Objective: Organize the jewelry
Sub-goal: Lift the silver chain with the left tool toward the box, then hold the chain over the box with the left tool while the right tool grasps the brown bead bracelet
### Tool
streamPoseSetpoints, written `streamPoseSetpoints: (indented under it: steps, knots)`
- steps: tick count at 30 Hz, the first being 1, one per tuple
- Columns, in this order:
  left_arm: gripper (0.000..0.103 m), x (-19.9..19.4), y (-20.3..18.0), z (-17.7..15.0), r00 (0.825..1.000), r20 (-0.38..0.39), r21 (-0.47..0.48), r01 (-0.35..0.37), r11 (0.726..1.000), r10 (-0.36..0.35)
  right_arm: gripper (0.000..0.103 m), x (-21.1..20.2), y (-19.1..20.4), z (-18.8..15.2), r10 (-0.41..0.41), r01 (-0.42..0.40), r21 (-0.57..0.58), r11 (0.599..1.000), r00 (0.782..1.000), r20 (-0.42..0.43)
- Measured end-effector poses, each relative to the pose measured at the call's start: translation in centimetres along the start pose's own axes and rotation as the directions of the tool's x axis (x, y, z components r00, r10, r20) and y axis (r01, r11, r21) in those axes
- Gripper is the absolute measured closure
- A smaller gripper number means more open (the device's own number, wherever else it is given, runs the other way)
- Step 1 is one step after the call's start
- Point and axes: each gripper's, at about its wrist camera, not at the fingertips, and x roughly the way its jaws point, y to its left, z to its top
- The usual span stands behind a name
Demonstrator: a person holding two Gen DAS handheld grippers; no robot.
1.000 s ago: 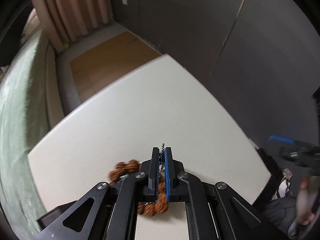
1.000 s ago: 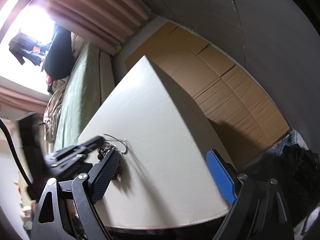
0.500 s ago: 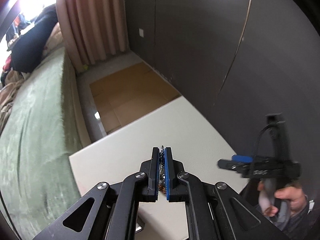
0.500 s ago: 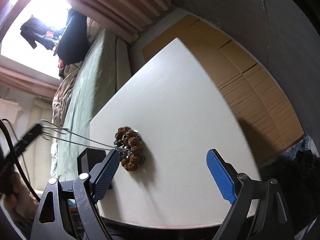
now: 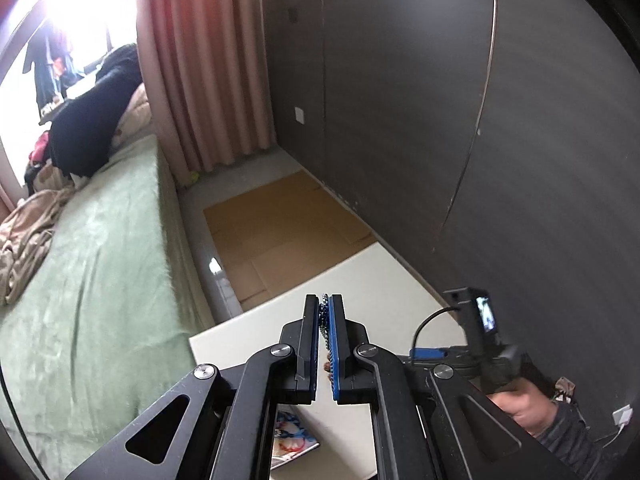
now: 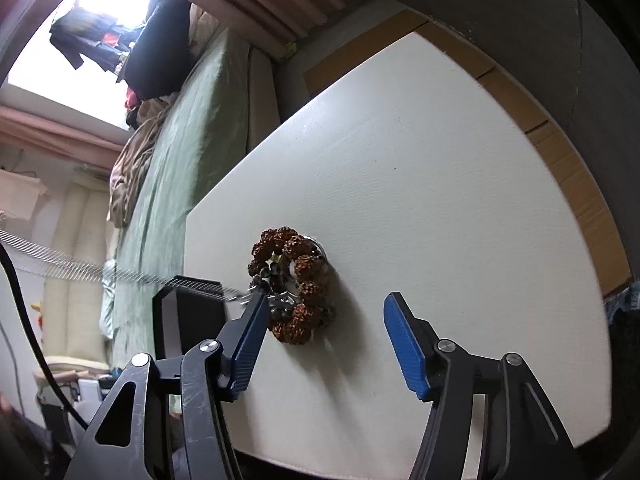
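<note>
Our left gripper (image 5: 323, 320) pinched the chain (image 6: 80, 270); right gripper (image 6: 324, 320), jaws closing empty, risked dragging the snagged bead bracelet (image 6: 294, 286) off the surface (image 6: 440, 184).

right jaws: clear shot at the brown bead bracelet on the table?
Probably yes. The right gripper, jaws open, hangs over the brown bead bracelet; only the thin chain the left gripper holds trails into it.

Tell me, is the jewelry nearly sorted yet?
Not nearly. Nothing looks put away. The left tongs are shut on a thin chain, stretched taut from the tangle. The right tongs, which were just closing, straddle the brown bead bracelet on the white table without pinching. Untangling and storing remain.
</note>
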Motion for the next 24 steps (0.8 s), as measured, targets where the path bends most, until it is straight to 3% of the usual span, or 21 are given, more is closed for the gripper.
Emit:
streamPoseSetpoints:
  steps: [7,10,11,12,15,24]
  knots:
    - [0.099,-3.0,1.4,0.7,0.999,0.046,-0.005,-0.027,1.000,0.027,0.051,2.6,1.0,0.8,-0.043,0.042,-0.026,0.999,0.999,-0.026]
    - [0.099,-4.1,2.2,0.8,0.997,0.063,-0.010,-0.040,0.999,0.040,0.066,3.9,1.0,1.0,-0.066,0.065,-0.023,0.998,0.997,-0.048]
    - [0.099,-4.5,2.3,0.7,0.997,0.068,-0.012,-0.047,0.999,0.047,0.077,4.1,1.0,0.9,-0.065,0.064,-0.024,0.998,0.996,-0.053]
    - [0.099,-4.9,2.6,0.7,0.996,0.074,-0.016,-0.053,0.998,0.054,0.082,4.3,1.2,0.9,-0.057,0.056,-0.027,0.998,0.996,-0.062]
    - [0.099,-5.8,3.5,0.3,0.994,0.082,-0.030,-0.067,0.997,0.069,0.082,3.7,2.0,0.6,-0.061,0.059,-0.054,0.997,0.997,-0.037]
    - [0.099,-6.0,6.2,-1.9,0.995,0.071,-0.075,-0.068,0.995,0.074,0.083,-0.8,6.0,-0.4,0.092,-0.081,-0.148,0.986,0.993,0.068]
